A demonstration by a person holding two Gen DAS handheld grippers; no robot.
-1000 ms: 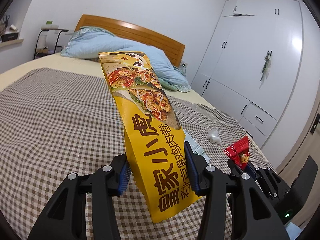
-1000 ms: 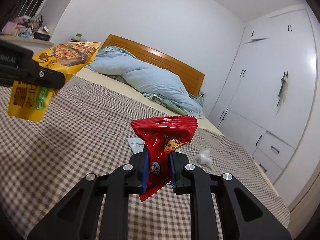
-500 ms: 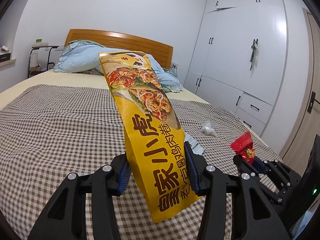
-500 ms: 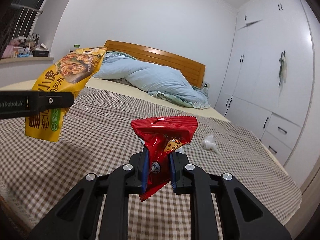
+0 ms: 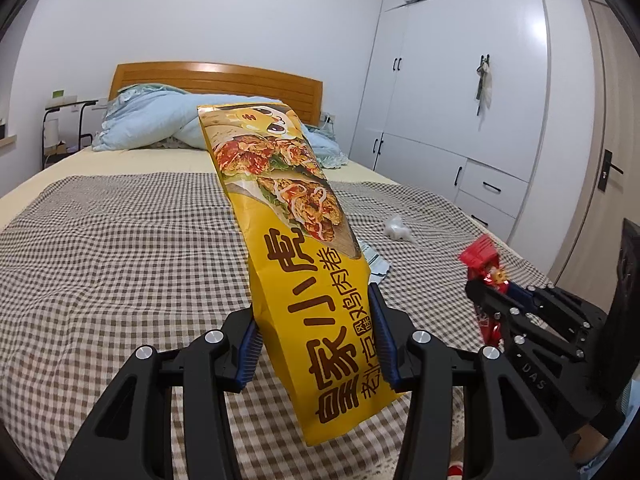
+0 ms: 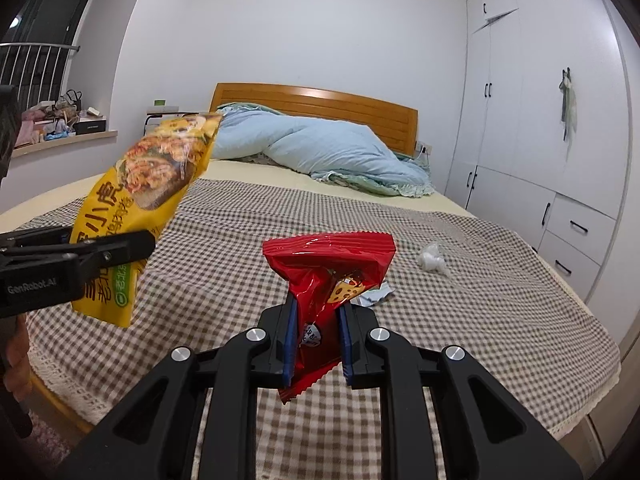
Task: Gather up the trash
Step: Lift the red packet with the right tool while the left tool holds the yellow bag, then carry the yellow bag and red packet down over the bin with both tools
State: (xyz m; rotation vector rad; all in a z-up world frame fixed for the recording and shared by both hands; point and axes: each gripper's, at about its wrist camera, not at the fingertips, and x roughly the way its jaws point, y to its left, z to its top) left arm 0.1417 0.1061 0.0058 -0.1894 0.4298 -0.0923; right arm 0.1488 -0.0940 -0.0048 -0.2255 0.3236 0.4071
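A bed fills the lower half of both views, spread with a brown-and-white checked blanket [image 5: 120, 248] over a pale yellow sheet [image 6: 248, 168]. A light blue duvet [image 6: 320, 148] lies bunched against the wooden headboard [image 5: 224, 80] at centre. White wardrobes [image 5: 460, 80] line the right side. At far left stands a small side table [image 5: 68, 112]; in the right wrist view, a cluttered windowsill [image 6: 60, 120].

A: Trash status?
B: Long yellow wrapper [image 5: 308, 280] was aloft, tilted, food photo on its upper half. Crumpled red wrapper [image 6: 328, 276] also off the bed.
A: Remaining?
B: White wad [image 6: 430, 259] and pale wrapper scrap [image 6: 374, 295] lay on the checked blanket [image 6: 480, 304], apart.
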